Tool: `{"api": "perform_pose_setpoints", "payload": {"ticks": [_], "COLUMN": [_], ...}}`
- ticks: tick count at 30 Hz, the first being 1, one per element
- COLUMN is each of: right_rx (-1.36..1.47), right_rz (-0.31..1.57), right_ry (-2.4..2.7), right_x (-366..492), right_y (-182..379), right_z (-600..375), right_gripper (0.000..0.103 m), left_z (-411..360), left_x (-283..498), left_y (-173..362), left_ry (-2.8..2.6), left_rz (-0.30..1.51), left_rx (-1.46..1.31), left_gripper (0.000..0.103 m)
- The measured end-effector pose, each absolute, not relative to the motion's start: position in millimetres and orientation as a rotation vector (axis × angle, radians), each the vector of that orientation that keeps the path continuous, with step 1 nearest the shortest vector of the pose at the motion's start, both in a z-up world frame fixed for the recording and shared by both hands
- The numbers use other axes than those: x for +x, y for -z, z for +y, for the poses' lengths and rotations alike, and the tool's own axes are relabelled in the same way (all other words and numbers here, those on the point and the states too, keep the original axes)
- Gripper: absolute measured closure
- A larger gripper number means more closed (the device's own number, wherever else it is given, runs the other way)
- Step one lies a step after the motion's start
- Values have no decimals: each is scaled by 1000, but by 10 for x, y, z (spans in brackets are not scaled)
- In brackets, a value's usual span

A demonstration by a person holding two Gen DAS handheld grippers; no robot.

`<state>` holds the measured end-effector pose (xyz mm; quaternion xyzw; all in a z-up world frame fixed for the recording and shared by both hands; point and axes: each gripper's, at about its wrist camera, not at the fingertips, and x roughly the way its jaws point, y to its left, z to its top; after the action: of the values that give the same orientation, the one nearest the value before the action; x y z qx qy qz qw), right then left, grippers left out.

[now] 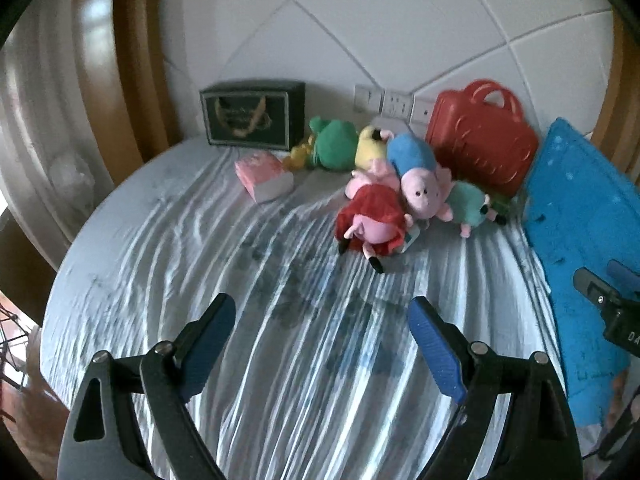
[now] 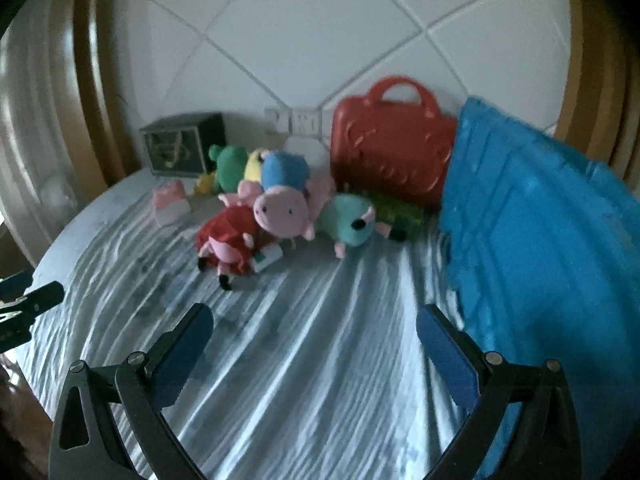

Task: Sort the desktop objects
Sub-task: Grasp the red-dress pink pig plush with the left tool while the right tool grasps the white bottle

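A heap of plush toys lies at the far side of a wrinkled grey-blue bedsheet (image 1: 248,320). It holds a red-dressed pig (image 1: 372,220) (image 2: 228,236), a blue-topped pink pig (image 1: 420,184) (image 2: 284,204), a teal plush (image 1: 468,204) (image 2: 350,222), and a green plush (image 1: 334,144) (image 2: 230,168) with a yellow one behind. A red toy case (image 1: 480,140) (image 2: 390,148) stands against the headboard. My left gripper (image 1: 320,344) hovers open over bare sheet, well short of the toys. My right gripper (image 2: 316,356) is also open, with nothing between its fingers.
A dark green box (image 1: 252,116) (image 2: 182,144) stands at the back left, with a pink tissue pack (image 1: 266,176) (image 2: 170,202) before it. A blue blanket (image 1: 580,224) (image 2: 540,240) covers the right side. Wall sockets (image 1: 390,104) sit in the white padded headboard. Wooden bed frame curves at left.
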<state>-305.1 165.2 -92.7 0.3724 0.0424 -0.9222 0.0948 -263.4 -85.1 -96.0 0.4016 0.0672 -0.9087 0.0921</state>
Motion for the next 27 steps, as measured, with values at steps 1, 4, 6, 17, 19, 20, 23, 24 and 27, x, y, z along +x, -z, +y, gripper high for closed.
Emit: {"api": "perform_pose_setpoints", "payload": {"ticks": [1, 4, 6, 17, 19, 20, 23, 24, 27], "right_rx": [1120, 1159, 1194, 1413, 1445, 1466, 1522, 1533, 1576], "right_rz": [123, 101, 74, -36, -42, -47, -59, -59, -66], "right_ry": [2732, 2742, 2743, 2722, 2718, 2715, 2695, 2687, 2652], "right_x": [-3132, -3361, -3524, -4447, -4581, -4659, -4900, -4952, -5106], "right_y": [959, 1022, 1041, 1531, 1620, 1677, 1873, 1922, 2119], "right_z": [1634, 1584, 1532, 1267, 1282, 1299, 1320, 1312, 1269], "right_gripper": [0, 0, 0, 0, 0, 0, 0, 0, 0], "left_z": [-859, -883, -909, -746, -632, -571, -476, -447, -380], "left_x": [-2737, -3051, -3298, -4793, -5077, -5186, -5604, -5737, -6012], "left_y": [991, 1054, 1071, 1568, 1713, 1768, 1997, 2086, 2355], "left_ry": [2700, 2716, 2734, 2754, 2738, 2733, 2696, 2676, 2627], "left_rz": [195, 175, 162, 109, 93, 79, 19, 0, -34], "left_rx": [1208, 1255, 1302, 1578, 1641, 1662, 1738, 1768, 1875], "left_gripper": [15, 15, 15, 15, 15, 15, 15, 15, 15]}}
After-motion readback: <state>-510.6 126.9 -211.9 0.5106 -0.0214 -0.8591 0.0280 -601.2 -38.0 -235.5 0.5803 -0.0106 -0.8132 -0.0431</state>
